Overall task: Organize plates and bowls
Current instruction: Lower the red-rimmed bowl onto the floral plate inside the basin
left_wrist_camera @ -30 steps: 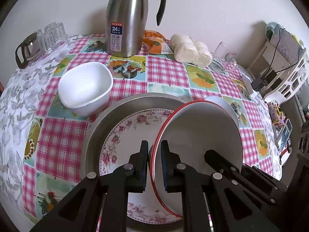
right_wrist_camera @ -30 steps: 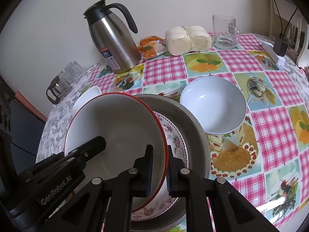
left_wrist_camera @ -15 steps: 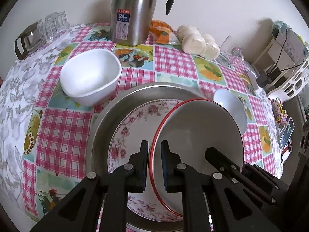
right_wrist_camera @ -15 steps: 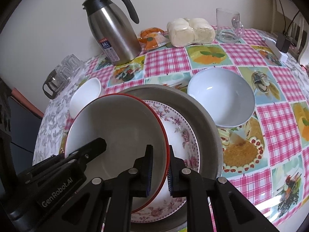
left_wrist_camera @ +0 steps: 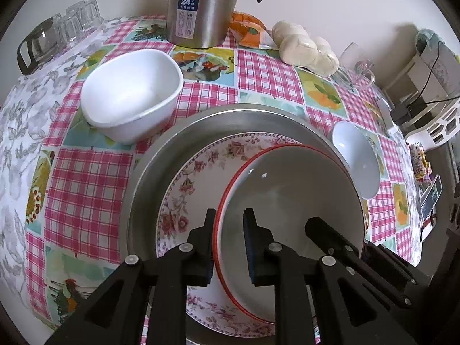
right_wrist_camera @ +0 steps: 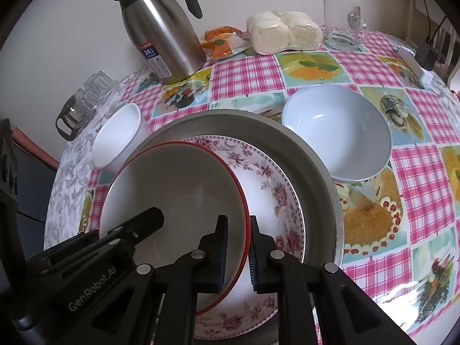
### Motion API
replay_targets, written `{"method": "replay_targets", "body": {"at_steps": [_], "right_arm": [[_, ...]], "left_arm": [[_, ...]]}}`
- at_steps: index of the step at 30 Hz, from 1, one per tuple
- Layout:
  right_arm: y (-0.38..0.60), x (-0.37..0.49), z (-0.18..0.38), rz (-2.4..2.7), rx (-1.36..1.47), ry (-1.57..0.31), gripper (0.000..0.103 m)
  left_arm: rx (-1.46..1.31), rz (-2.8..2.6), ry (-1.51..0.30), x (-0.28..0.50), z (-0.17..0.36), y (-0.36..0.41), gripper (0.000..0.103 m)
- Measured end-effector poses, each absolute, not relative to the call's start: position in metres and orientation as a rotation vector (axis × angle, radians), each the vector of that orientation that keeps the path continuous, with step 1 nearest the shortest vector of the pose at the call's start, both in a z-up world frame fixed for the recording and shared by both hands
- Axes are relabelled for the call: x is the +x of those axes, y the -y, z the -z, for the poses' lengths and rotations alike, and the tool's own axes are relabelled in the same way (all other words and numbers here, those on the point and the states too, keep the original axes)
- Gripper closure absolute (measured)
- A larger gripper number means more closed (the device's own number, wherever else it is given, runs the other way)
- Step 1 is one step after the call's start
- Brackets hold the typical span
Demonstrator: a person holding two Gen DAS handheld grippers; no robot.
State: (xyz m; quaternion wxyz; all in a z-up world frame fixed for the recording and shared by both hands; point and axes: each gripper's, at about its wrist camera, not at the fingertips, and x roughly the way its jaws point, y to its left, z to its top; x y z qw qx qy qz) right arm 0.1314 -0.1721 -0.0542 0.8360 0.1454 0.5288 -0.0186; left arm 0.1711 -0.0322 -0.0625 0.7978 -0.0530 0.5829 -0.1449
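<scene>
A red-rimmed white bowl (left_wrist_camera: 290, 201) (right_wrist_camera: 175, 189) rests in a floral plate (left_wrist_camera: 195, 178) (right_wrist_camera: 273, 178) that lies in a large metal dish (left_wrist_camera: 161, 166) (right_wrist_camera: 316, 161). My left gripper (left_wrist_camera: 229, 244) straddles the bowl's left rim, jaws slightly apart around it. My right gripper (right_wrist_camera: 238, 247) straddles its right rim the same way. A squarish white bowl (left_wrist_camera: 129, 97) (right_wrist_camera: 118, 138) stands left of the dish. A round pale bowl (left_wrist_camera: 356, 158) (right_wrist_camera: 336, 129) stands on its right.
A steel thermos jug (left_wrist_camera: 201, 5) (right_wrist_camera: 161, 34), an orange snack packet (right_wrist_camera: 224, 41), wrapped buns (right_wrist_camera: 284, 31) and a glass mug (right_wrist_camera: 343, 26) stand at the back. Glasses and a small glass pot (left_wrist_camera: 43, 43) sit at the back left. The table edge curves near on both sides.
Both grippers have lowered the red-rimmed bowl onto the floral plate, and their jaws have opened a little around its rim.
</scene>
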Motion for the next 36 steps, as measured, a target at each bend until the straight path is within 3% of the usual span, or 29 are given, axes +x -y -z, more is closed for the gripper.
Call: {"method": "replay_targets", "body": {"at_steps": [32, 34, 36], "right_arm": [[0.174, 0.136, 0.054, 0.032, 0.313, -1.125, 0.084], [0.177, 0.135, 0.053, 0.051, 0.313, -1.122, 0.073], [0.179, 0.134, 0.052, 0.075, 0.308, -1.118, 0.055]], "left_arm": [[-0.181, 0.324, -1.254, 0.175, 0.057, 0.026, 0.075], [-0.184, 0.314, -1.243, 0.175, 0.053, 0.023, 0.072], [-0.191, 0.301, -1.237, 0.175, 0.052, 0.019, 0.065]]}}
